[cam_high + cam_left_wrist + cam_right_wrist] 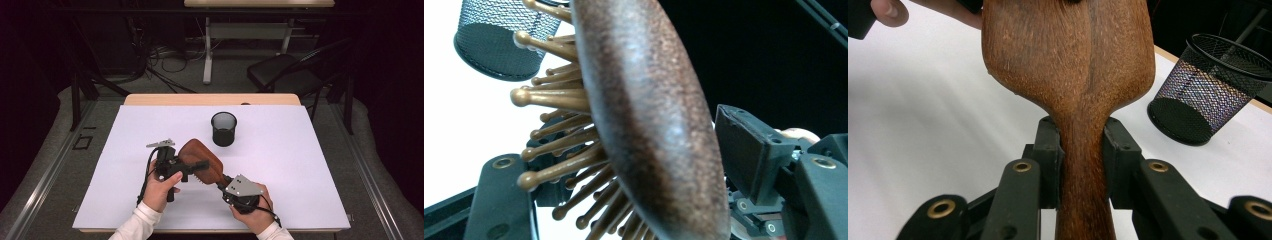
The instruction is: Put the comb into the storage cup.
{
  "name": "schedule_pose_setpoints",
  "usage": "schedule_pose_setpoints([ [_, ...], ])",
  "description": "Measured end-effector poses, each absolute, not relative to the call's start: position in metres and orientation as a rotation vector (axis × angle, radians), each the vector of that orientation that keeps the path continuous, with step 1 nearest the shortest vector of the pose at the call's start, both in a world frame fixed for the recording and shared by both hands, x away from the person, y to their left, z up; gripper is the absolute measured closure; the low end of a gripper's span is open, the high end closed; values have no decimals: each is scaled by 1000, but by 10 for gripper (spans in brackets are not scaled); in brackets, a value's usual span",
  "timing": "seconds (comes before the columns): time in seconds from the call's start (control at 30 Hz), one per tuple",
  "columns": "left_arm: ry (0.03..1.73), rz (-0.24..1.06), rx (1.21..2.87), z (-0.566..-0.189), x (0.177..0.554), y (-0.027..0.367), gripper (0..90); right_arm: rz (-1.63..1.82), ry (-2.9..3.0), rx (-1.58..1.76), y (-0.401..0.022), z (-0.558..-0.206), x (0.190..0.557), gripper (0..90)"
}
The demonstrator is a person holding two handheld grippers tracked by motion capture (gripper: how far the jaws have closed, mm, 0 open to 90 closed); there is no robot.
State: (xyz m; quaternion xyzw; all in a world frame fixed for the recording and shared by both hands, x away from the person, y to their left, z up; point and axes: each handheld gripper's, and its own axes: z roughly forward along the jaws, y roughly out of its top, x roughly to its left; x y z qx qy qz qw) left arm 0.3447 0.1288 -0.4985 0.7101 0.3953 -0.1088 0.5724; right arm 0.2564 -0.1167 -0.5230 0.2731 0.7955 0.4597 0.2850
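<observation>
A brown wooden paddle hairbrush is held above the white table top, handle toward the person. My right gripper is shut on the handle, one pad on each side of it. My left gripper reaches in from the left across the brush head. In the left gripper view the head stands edge-on between the jaws: one pad lies close against the smooth back, the wooden bristles point at the other. Whether the pads press on it I cannot tell.
A black mesh cup stands upright on the table just beyond the brush. A wooden table edge shows behind the white top. A black chair and cables are on the floor behind.
</observation>
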Motion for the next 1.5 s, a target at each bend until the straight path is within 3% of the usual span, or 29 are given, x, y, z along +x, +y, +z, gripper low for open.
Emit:
schedule_pose_setpoints([
  [1.5,1045,-353,1526,-501,338,134,441,1226,2149,729,-113,-531,257,723],
])
